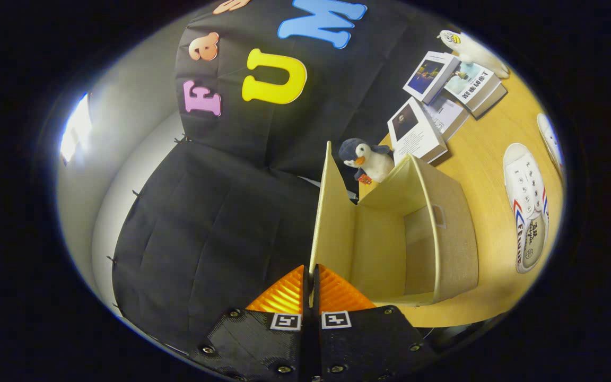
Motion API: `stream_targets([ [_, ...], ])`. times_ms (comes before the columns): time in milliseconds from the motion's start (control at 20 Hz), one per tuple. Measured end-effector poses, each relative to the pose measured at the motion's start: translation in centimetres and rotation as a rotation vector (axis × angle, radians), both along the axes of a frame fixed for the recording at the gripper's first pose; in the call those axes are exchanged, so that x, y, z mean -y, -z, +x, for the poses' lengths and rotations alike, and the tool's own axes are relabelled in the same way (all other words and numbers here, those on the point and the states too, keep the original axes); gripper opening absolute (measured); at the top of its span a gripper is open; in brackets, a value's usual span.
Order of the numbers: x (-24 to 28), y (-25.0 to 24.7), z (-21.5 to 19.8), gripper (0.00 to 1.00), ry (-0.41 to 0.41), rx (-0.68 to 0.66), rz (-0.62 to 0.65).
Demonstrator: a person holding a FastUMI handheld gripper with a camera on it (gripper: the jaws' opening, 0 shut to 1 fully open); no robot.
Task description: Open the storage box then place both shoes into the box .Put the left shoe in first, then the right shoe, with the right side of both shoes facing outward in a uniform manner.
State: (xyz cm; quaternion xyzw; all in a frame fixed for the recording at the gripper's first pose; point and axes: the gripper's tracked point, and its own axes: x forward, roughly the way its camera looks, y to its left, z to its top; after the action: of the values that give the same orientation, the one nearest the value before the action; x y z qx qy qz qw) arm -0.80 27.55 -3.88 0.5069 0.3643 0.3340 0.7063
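Lid lifted on the storage box

The hand-held gripper (309, 276) was pinched tight on the raised lid (332, 212) edge, holding the storage box (451, 249) open; both shoes (528, 207) lay on the worktop (483, 143) beyond it, awaiting loading

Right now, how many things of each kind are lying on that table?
Storage boxes: 1, lid up, pinched by the gripper
Shoes: 2
Stuffed toys: 2, a penguin and a white one
Books: 4
Total: 9
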Motion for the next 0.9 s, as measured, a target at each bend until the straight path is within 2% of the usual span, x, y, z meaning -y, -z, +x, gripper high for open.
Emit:
stream_targets([
  [450,-4.8,-2.9,0.3,0.0,-0.066,0.051,-0.012],
  [900,-12.5,-4.8,0.2,0.0,-0.107,0.149,-0.09],
])
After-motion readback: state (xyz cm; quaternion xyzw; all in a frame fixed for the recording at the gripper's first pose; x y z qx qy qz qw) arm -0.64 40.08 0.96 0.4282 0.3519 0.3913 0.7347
